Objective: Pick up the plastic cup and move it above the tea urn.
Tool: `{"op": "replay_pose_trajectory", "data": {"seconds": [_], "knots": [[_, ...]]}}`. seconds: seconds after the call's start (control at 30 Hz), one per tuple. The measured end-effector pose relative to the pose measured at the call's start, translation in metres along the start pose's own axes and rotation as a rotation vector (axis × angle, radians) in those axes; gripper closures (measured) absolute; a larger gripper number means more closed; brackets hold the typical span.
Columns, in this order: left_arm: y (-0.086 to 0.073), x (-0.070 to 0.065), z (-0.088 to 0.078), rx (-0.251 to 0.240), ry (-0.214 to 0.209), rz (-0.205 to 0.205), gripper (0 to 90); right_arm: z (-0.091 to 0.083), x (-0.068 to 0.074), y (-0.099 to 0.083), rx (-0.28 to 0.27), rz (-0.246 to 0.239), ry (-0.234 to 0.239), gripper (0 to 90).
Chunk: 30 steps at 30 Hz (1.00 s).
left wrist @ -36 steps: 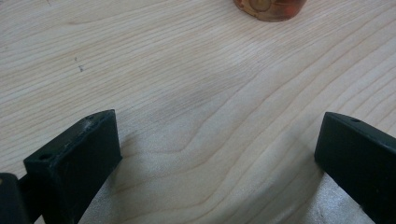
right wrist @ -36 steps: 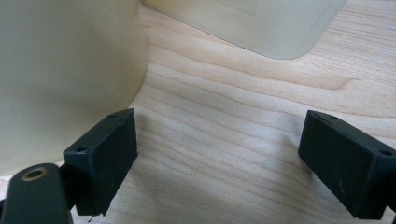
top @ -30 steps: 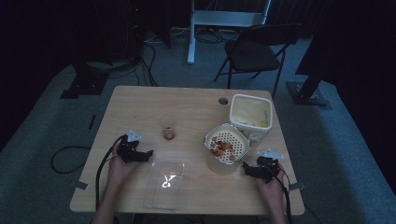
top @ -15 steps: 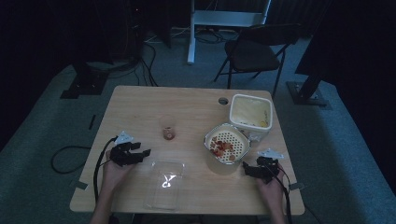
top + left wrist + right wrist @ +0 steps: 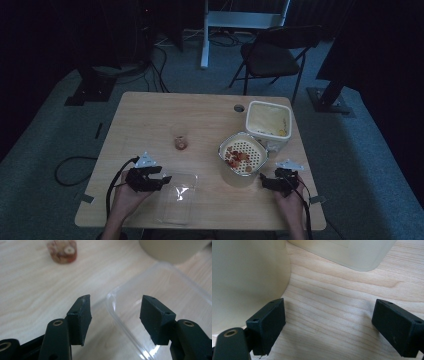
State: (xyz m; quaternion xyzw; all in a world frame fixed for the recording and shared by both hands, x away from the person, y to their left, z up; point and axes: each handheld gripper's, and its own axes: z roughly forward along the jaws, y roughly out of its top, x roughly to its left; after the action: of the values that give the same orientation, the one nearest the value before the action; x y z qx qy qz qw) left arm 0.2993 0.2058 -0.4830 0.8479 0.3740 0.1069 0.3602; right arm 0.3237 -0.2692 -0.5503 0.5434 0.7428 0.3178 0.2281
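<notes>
The left gripper (image 5: 162, 180) hovers at the near left corner of a clear plastic tray (image 5: 176, 204) that lies flat on the table (image 5: 150, 120) near the front edge. In the left gripper view the tray's rounded corner rim (image 5: 113, 312) stands between the two pads, which have just been closing but do not yet press on it; the jaws are half spread with nothing pinched. The step in hand appears to be taking hold of the tray by that corner. The next move likely calls for lowering the jaws so one pad goes inside the rim and one outside, then squeezing gently, since the thin wall may flex or slip.

The right gripper (image 5: 267, 181) rests spread wide and empty just beside the round strainer (image 5: 242, 156) holding reddish pieces. A small reddish piece (image 5: 181, 143) lies apart at mid-table.
</notes>
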Motion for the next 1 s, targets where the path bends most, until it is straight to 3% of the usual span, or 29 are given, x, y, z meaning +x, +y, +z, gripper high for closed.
{"op": "replay_pose_trajectory", "data": {"seconds": [0.17, 0.2, 0.3, 0.57, 0.67, 0.7, 0.73, 0.8, 0.9, 1.0], "knots": [[-0.008, -0.009, -0.006, 0.026, -0.002, 0.003, 47.6, 0.000, 0.000, 0.000, 0.000, 0.001, 0.000, 11.3], [-0.013, -0.013, -0.007, 0.050, 0.012, 0.011, 49.7, 0.000, 0.000, 0.000, 0.000, 0.001, 0.000, 11.3], [-0.015, -0.016, -0.005, 0.059, 0.011, 0.017, 60.7, 0.000, 0.000, 0.000, 0.000, 0.001, 0.000, 11.3], [-0.003, -0.010, 0.013, 0.055, 0.046, 0.000, 81.1, 0.000, 0.000, 0.000, 0.000, 0.001, 0.000, 11.3], [0.002, -0.003, 0.021, 0.067, 0.045, -0.012, 80.4, 0.000, 0.000, 0.000, 0.000, 0.002, 0.000, 11.3], [0.002, -0.002, 0.022, 0.083, 0.043, -0.011, 76.3, 0.000, 0.000, 0.000, 0.000, 0.001, 0.000, 11.3], [0.000, -0.001, 0.019, 0.103, 0.061, 0.006, 66.3, 0.000, 0.000, 0.000, 0.000, 0.001, 0.000, 11.3], [-0.004, -0.003, 0.011, 0.099, 0.067, 0.018, 60.5, 0.000, 0.000, 0.000, 0.000, 0.001, -0.001, 11.3], [-0.009, -0.005, -0.004, 0.083, 0.067, 0.014, 58.7, 0.000, 0.000, 0.000, 0.000, 0.000, -0.001, 11.3], [-0.017, -0.006, -0.013, 0.099, 0.070, 0.017, 58.8, 0.000, 0.000, 0.000, 0.000, 0.001, -0.001, 11.3]]}}
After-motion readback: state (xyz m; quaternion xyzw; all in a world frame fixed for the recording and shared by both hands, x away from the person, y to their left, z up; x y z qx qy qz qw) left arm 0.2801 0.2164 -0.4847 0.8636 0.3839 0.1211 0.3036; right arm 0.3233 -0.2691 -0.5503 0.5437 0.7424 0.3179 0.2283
